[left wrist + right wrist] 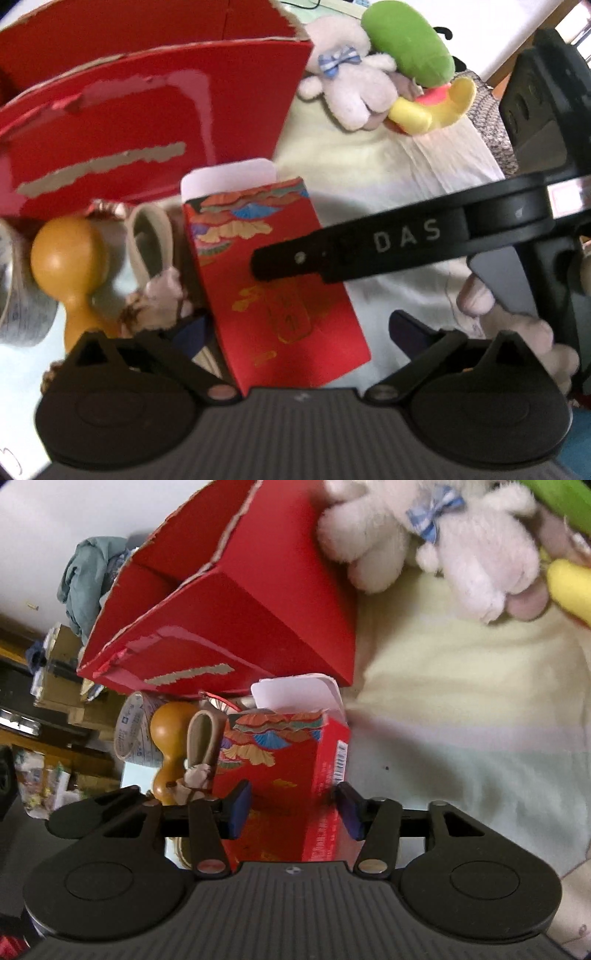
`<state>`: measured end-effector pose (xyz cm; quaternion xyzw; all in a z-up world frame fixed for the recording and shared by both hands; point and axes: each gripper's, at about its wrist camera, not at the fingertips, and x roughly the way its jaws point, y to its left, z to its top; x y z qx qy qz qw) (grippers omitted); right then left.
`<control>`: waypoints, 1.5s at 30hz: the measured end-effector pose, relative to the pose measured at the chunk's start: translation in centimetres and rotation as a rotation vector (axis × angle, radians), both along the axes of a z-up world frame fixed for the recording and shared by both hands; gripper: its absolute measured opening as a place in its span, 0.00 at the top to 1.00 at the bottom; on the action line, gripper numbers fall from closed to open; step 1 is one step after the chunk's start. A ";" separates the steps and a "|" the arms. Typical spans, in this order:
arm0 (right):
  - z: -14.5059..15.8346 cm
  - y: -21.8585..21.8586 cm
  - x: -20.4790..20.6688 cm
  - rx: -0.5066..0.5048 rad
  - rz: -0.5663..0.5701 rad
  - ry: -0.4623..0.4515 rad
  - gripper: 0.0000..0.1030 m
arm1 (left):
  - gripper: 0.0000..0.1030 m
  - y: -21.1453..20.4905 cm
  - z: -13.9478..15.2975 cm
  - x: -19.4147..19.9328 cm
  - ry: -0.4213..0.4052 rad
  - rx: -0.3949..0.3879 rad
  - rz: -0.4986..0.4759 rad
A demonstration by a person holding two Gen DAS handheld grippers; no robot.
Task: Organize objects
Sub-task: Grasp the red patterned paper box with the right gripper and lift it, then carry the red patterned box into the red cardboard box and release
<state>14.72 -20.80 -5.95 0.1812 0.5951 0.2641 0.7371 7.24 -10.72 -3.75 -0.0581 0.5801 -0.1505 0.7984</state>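
Pale bedding carries my clutter, torn red carton at twelve o'clock. My right gripper clamps the small red box between its pads. My left gripper gapes wide, the box lying between its jaws untouched.

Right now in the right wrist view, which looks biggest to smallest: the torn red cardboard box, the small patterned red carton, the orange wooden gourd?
Torn red cardboard box, small patterned red carton, orange wooden gourd; the carton's nearness exaggerates it.
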 end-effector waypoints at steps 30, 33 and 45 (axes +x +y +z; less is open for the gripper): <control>17.5 -8.2 0.6 -0.015 -0.133 -0.508 0.48 | 0.04 -1.4 15.3 5.6 -0.426 -0.081 -0.211; 19.1 -4.9 3.7 -0.008 -0.072 -0.563 0.48 | 0.04 2.6 16.4 6.9 -0.461 -0.063 -0.136; 10.7 7.7 13.7 -0.266 0.219 -0.305 0.49 | 0.05 12.0 5.8 14.9 -0.125 -0.085 0.100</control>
